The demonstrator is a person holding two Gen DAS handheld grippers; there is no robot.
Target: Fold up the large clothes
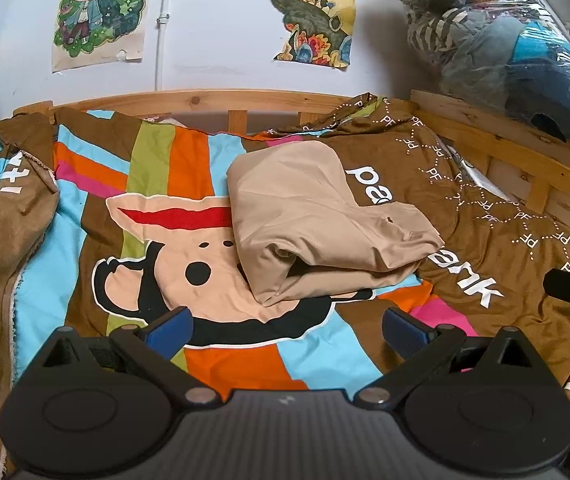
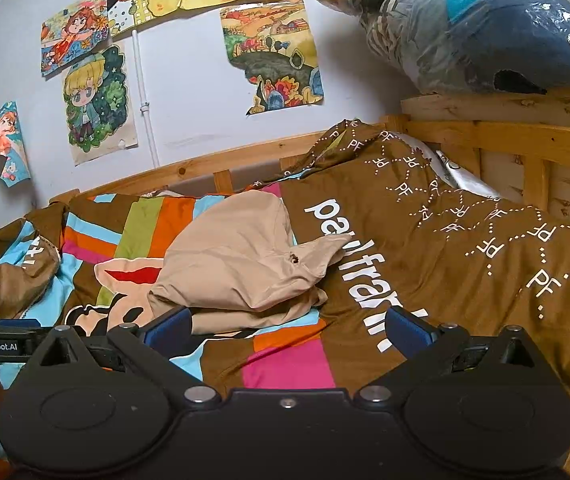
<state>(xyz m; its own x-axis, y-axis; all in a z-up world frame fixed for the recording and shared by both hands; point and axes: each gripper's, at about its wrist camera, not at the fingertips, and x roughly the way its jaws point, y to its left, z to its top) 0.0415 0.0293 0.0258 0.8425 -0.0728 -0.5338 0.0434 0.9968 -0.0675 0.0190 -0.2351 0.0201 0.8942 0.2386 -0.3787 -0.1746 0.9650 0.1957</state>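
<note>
Both grippers, left gripper (image 1: pixel 287 326) and right gripper (image 2: pixel 287 326), gape wide near the folded beige garment (image 1: pixel 317 220).

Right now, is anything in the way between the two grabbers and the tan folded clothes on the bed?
Nothing visible is. The tan folded garment lies on the colourful cartoon bedspread, and only bare bedspread shows between it and the open left gripper and the open right gripper. Both hold nothing.

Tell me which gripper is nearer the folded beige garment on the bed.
Right, by a little. The right gripper has its left fingertip right at the folded beige garment's near edge. The left gripper sits just short of the garment, with bedcover showing between. Both open, empty.
</note>
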